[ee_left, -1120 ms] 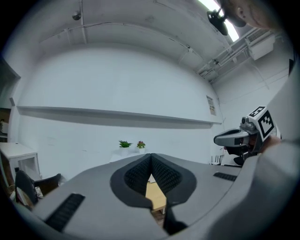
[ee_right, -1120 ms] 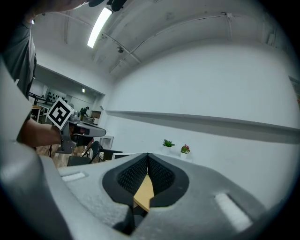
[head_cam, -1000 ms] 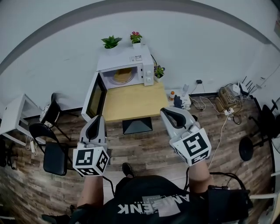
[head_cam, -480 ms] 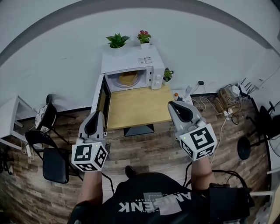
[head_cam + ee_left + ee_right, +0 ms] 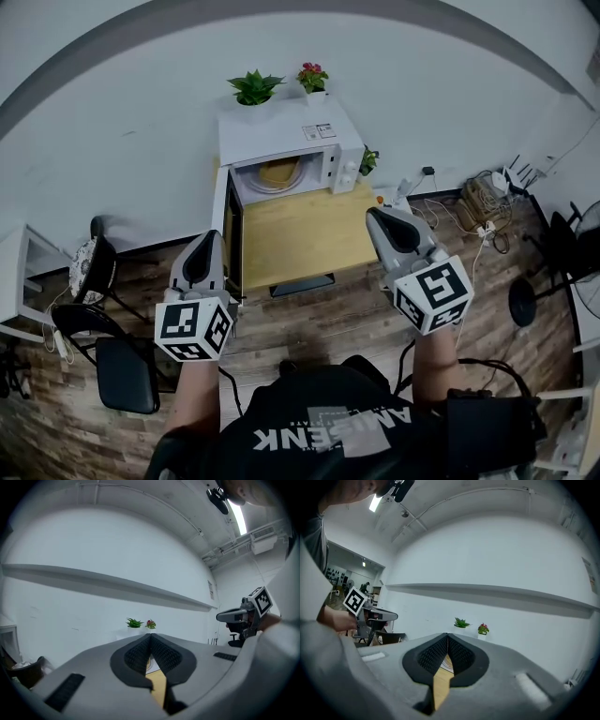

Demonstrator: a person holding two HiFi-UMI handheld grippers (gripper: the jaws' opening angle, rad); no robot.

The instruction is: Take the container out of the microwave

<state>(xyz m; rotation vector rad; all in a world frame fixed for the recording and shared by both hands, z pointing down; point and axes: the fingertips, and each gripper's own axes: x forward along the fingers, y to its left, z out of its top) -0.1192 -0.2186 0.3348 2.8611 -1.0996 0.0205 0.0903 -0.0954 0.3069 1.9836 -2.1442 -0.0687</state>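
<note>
Short of the microwave (image 5: 286, 141), left gripper (image 5: 207, 236) and right gripper (image 5: 376, 215) are hovering, jaws pressed together.
Unopened, they're risking shoving the container (image 5: 278, 174).

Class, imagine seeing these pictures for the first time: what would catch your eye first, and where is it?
The white microwave against the far wall stands out, its door swung open to the left and a yellowish container inside. It sits on a wooden table, with a green plant and a flowering plant on top. In the foreground, the left gripper and right gripper, both shut and empty, point towards it.
</note>
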